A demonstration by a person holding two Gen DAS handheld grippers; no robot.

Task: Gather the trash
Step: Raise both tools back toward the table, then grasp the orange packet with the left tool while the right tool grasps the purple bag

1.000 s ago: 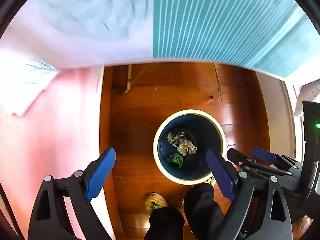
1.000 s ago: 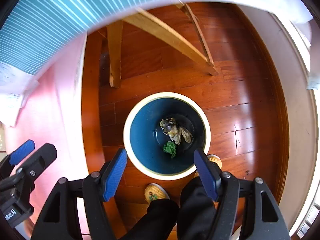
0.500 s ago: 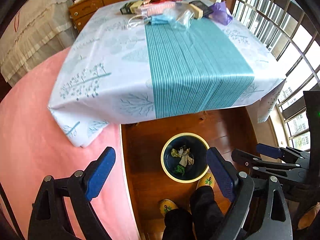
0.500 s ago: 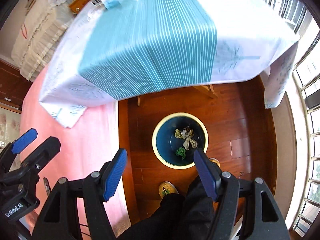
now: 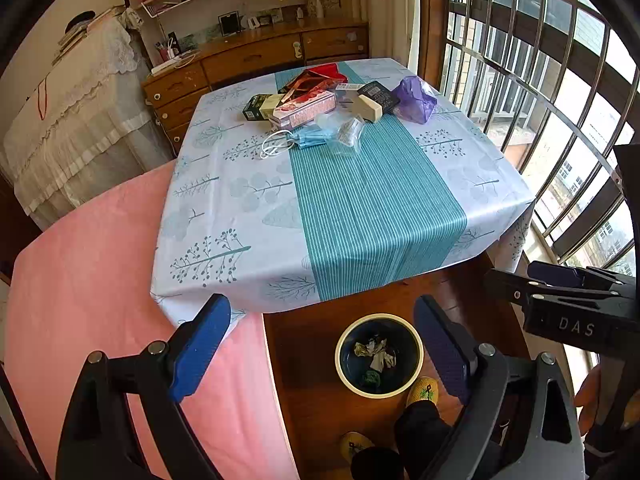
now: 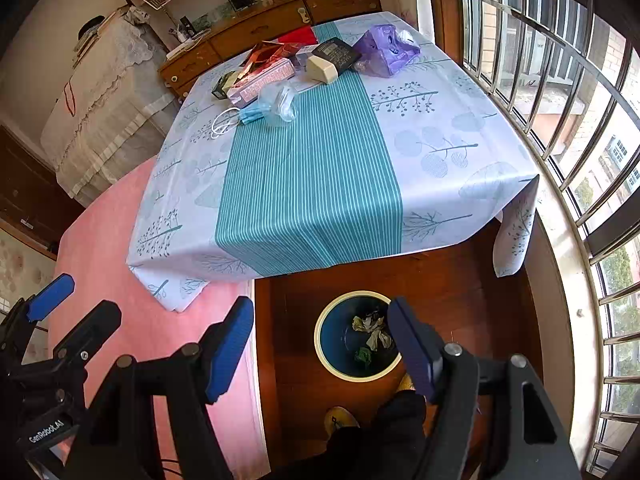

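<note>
The left gripper (image 5: pixel 320 354) is open wide and holds nothing; the right gripper (image 6: pixel 322 350) is open wide too, with nothing in it. Between them, down on the wood floor, sits the round bin (image 5: pixel 379 354) with crumpled trash (image 5: pixel 376 354) inside; more trash (image 5: pixel 320 114) lies in a pile at the far end of the table (image 5: pixel 360 208).

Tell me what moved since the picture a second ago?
Both tongs, left and right, rose from just above the bin to above the table, whose clutter now shows. Nothing was grabbed or dropped; both stay open, and the crumpled trash lies as before.
</note>
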